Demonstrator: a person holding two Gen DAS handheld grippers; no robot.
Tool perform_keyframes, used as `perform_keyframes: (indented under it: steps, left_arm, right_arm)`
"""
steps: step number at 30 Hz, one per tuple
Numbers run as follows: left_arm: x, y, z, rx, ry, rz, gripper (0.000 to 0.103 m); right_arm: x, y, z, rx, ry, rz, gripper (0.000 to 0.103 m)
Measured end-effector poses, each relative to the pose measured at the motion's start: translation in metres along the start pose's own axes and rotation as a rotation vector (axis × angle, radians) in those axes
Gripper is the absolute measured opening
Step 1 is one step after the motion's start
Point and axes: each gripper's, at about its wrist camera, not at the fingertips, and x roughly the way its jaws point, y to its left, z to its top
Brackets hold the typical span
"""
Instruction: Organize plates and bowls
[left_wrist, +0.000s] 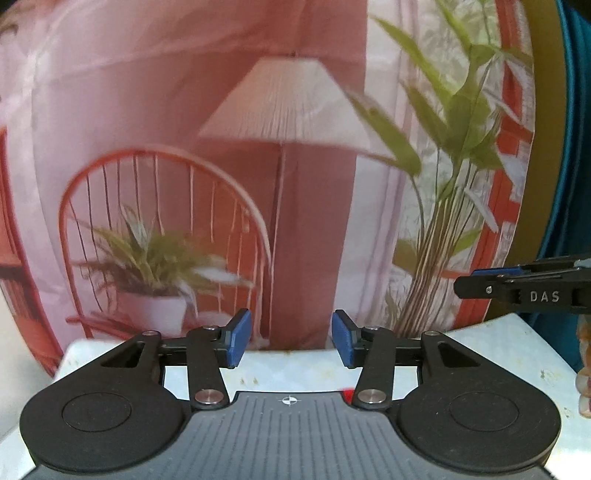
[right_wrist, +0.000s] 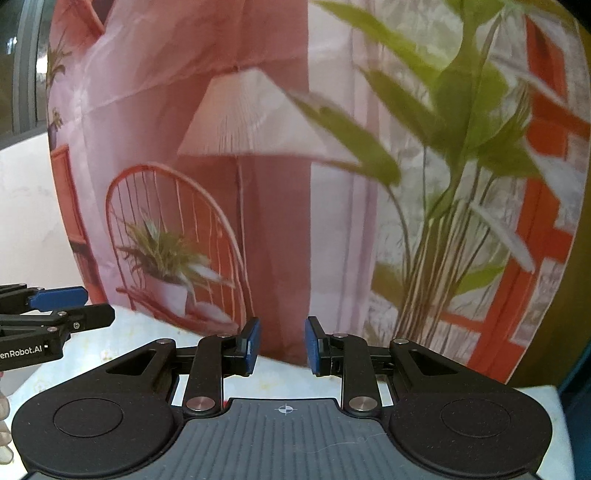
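Note:
No plate or bowl shows in either view. My left gripper (left_wrist: 291, 338) is open and empty, held above a white tabletop (left_wrist: 280, 373) and facing a printed backdrop. My right gripper (right_wrist: 282, 345) is open and empty too, with a narrower gap between its blue pads, above the same tabletop (right_wrist: 122, 343). The right gripper also shows at the right edge of the left wrist view (left_wrist: 480, 282). The left gripper shows at the left edge of the right wrist view (right_wrist: 88, 306). A small red patch (left_wrist: 347, 392) shows on the table just behind my left gripper's body.
A pink printed backdrop (left_wrist: 258, 166) with a lamp, a red chair and green plants stands close behind the table's far edge, also in the right wrist view (right_wrist: 277, 184). A teal surface (left_wrist: 569, 147) lies to its right. A white wall (right_wrist: 29, 221) lies to its left.

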Motion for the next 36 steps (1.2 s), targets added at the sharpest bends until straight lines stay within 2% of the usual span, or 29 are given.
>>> perform_keyframes:
  steps: [20, 27, 35, 36]
  left_arm:
    - [0.069, 0.012, -0.080, -0.146, 0.283, -0.113, 0.050]
    - [0.086, 0.009, -0.099, -0.185, 0.333, -0.131, 0.050]
    - [0.099, 0.005, -0.108, -0.196, 0.354, -0.137, 0.049]
    - [0.100, 0.004, -0.109, -0.197, 0.355, -0.139, 0.045]
  right_arm:
    - [0.079, -0.007, -0.070, 0.070, 0.239, 0.021, 0.024]
    - [0.101, -0.002, -0.087, 0.082, 0.306, 0.039, 0.024]
    - [0.116, -0.001, -0.099, 0.103, 0.360, 0.047, 0.024]
    - [0.118, -0.001, -0.100, 0.103, 0.365, 0.049, 0.024]
